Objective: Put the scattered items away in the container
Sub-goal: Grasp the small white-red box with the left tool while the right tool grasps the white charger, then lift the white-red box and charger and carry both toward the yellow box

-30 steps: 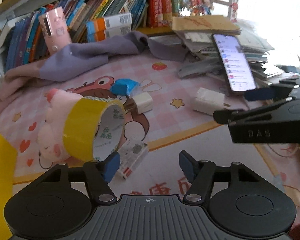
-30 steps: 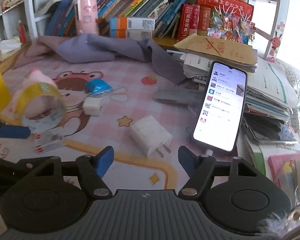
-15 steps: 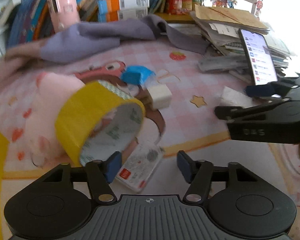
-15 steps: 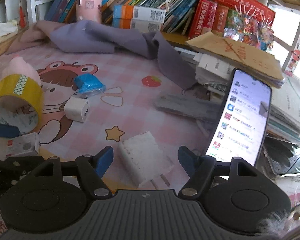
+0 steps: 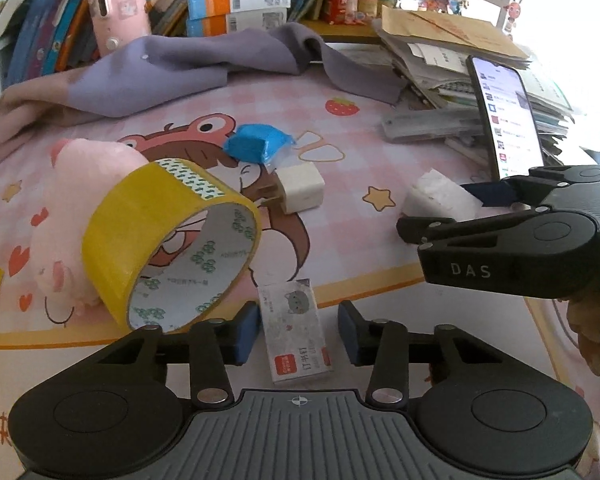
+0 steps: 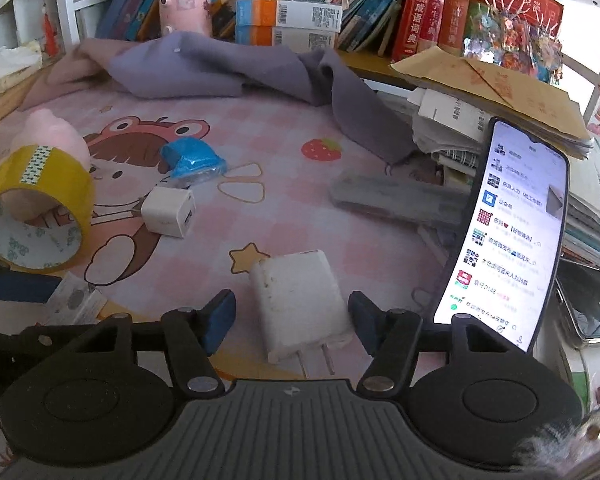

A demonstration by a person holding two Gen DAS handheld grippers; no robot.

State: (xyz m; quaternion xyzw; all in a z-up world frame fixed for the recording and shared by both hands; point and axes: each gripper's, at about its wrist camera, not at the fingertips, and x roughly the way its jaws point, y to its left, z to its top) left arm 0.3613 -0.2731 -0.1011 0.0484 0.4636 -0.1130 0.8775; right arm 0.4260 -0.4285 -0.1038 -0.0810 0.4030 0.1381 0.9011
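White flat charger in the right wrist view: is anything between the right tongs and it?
Nothing visible. The white flat charger already lies on the mat between the open right tongs, fingers apart on either side, not touching it.

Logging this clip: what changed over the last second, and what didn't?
Both grippers advanced, jaws open: the left gripper now straddles the small staple box, the right gripper the white charger. Nothing grasped. Tape roll, cube adapter and phone stayed put.
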